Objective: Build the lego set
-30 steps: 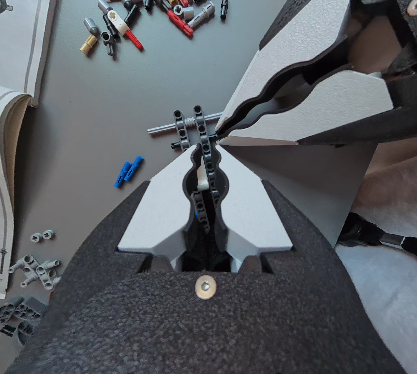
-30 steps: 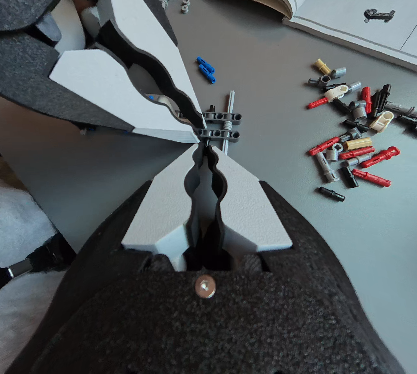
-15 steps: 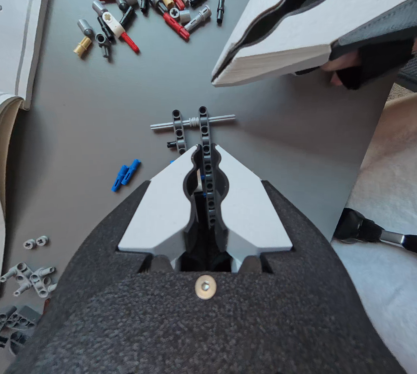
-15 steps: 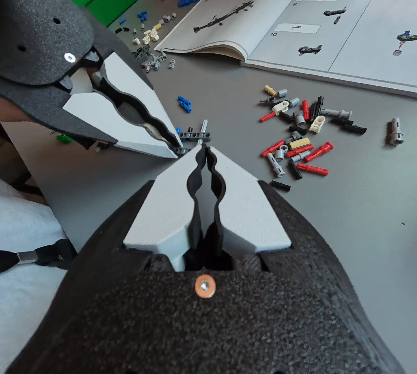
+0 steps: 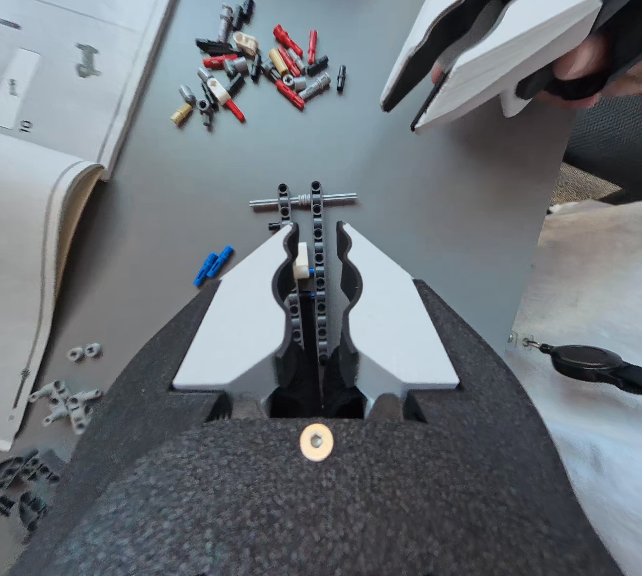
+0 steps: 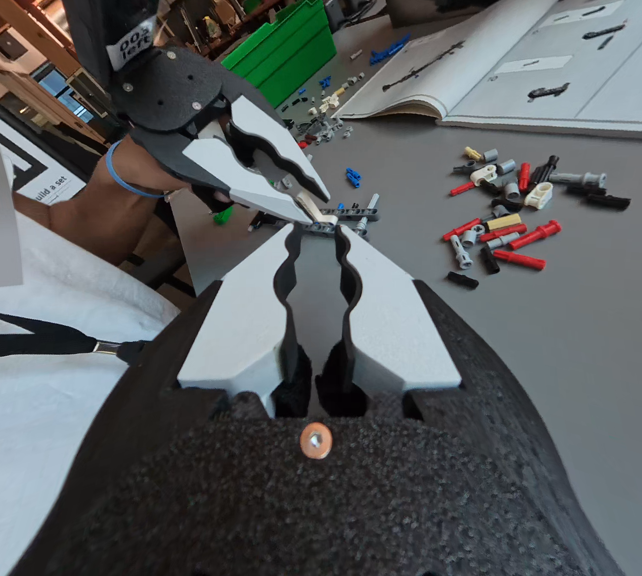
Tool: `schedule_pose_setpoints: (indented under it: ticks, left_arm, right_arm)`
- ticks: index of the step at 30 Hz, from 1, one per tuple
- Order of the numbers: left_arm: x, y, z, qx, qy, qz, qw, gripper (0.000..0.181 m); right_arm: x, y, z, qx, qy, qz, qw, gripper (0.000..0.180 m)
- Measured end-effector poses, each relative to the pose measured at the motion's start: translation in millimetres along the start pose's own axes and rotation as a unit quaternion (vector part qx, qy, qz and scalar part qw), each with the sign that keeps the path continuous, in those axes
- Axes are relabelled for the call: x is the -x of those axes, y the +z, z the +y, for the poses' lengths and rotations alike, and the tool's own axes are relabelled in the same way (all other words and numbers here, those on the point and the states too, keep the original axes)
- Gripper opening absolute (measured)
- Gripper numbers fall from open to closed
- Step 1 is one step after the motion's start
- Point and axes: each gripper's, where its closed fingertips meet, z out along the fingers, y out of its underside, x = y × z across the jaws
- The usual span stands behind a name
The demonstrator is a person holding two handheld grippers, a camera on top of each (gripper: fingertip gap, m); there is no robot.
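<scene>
Two tools are noted, both released: the left tool (image 5: 314, 229) straddles the dark-grey beam-and-axle lego assembly (image 5: 317, 246) resting on the grey desk (image 5: 434, 211); the right tool (image 6: 314, 229) is empty. Regrasping is judged next.

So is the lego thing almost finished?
Not nearly. A small frame of dark beams on a grey axle is joined and lies between the open left gripper. The right gripper is open and empty. A pile of loose pins is unused, and the instruction booklet lies open.
</scene>
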Motion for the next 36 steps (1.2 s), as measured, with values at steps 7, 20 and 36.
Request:
schedule_pose_setpoints:
  ticks: [7,20,36]
  left_arm:
    - [-27,-105,5,-0.166,-0.022,-0.089,0.982,0.021]
    - [-121,-154,160,-0.206,-0.080,-0.176,0.959,0.016]
    - [-159,-152,341,-0.141,-0.231,-0.192,0.943,0.016]
  right_arm:
    - [30,-7,-6,-0.037,-0.095,-0.028,0.994,0.020]
    - [157,-36,132,0.041,-0.199,0.052,0.978,0.000]
    - [-15,143,477,0.348,-0.145,-0.003,0.926,0.026]
